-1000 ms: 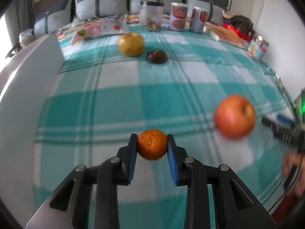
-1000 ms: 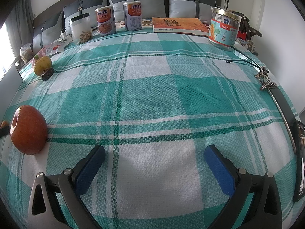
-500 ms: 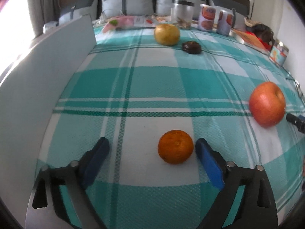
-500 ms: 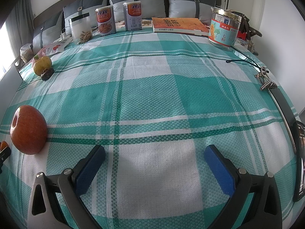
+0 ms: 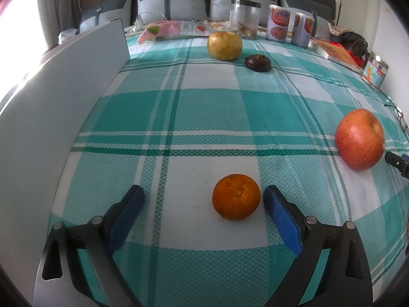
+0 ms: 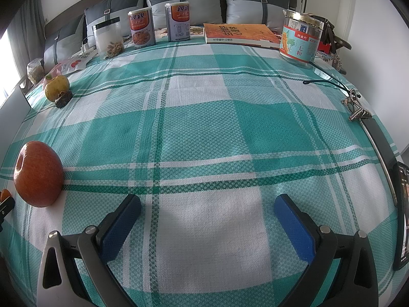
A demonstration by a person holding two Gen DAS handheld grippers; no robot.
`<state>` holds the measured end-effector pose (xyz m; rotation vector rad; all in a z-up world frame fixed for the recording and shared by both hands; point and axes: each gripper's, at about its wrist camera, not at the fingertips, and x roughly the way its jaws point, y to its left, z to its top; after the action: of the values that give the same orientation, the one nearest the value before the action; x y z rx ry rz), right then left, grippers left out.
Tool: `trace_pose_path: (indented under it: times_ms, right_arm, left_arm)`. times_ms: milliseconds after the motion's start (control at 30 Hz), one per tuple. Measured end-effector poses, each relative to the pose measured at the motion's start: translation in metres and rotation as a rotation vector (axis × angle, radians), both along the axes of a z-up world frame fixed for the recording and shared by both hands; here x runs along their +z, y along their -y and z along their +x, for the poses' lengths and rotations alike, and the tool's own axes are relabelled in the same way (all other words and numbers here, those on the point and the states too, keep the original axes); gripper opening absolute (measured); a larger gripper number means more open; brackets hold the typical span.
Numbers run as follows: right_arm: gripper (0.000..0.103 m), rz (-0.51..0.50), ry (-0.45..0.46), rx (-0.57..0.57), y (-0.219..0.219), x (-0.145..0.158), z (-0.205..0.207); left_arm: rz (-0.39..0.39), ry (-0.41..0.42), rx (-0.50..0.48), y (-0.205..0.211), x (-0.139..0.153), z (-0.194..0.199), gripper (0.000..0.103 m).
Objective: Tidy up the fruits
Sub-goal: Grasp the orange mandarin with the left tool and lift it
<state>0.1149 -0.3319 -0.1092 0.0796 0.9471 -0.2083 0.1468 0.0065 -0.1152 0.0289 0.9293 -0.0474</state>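
A small orange (image 5: pixel 236 197) lies on the checked cloth between the wide-apart fingers of my left gripper (image 5: pixel 203 204), close to the right pad and free of both. My left gripper is open. A red apple (image 5: pixel 360 139) rests to the right; in the right wrist view the apple (image 6: pixel 38 174) sits at the far left. A yellow fruit (image 5: pixel 224 45) and a dark wrinkled fruit (image 5: pixel 257 63) lie together at the back. My right gripper (image 6: pixel 207 212) is open over bare cloth with nothing between its pads.
A grey board (image 5: pixel 51 117) stands along the left edge. At the back stand a clear jar (image 6: pixel 108 41), two cans (image 6: pixel 141 29), a book (image 6: pixel 240 33) and a tin (image 6: pixel 301 39). Keys (image 6: pixel 356 107) and a phone (image 6: pixel 402 215) lie at the right edge.
My left gripper let go of the orange and opened wide; the orange now rests on the cloth. The left view lowered and shifted. The right gripper has not moved.
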Motion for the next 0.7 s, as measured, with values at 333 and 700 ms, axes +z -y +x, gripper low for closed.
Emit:
trace_pose_path:
  times_ms: [333,700]
  right_arm:
    - [0.103,0.000,0.000,0.000,0.000,0.000,0.000]
    - [0.103,0.194,0.138,0.144,-0.017,0.019,-0.013]
  left_arm:
    - [-0.003,-0.010,-0.003,-0.001,0.001,0.001,0.096]
    - [-0.038,-0.005,-0.085,0.014,0.010,-0.003,0.030]
